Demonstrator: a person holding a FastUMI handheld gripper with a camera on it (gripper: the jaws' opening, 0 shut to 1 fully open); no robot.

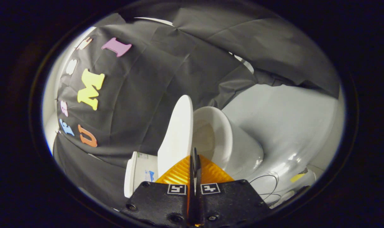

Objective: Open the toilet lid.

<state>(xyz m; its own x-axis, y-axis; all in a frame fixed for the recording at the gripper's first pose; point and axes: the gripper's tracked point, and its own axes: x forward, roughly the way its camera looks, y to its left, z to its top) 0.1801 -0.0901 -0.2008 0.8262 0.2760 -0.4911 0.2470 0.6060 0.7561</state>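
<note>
Leftmost behind everything, black cloth (154, 79) hangs as the backdrop, creased and wrinkled, draped in folds. Low against the cloth sits the toilet tank (141, 174), white, glossy, boxy with rounded corners; a small sticker with blue print is on its face, print too small to make out. Next over, the toilet lid (176, 136) is raised, tipped up on edge and leaning back toward the tank, seen nearly edge-on; smooth white plastic, oval outline. Just beside it the toilet bowl (223, 142) lies open, white ceramic, rounded rim, inside shaded a dull tan. Gripper (195, 158) sits low at centre, fingers pressed together with no gap, tips pointing at the seam between lid and bowl, holding nothing; whether the tips touch the lid edge cannot be told. Ribbed ridged pads behind the tips, two square black-and-white markers on the dark body below them. Beyond the bowl, white floor (290, 126), glossy, with light glare. Thin dark cable (268, 183) loops on the floor near the bowl base. Farthest over, a small yellow scrap (297, 177) on the floor, shape unclear.
</note>
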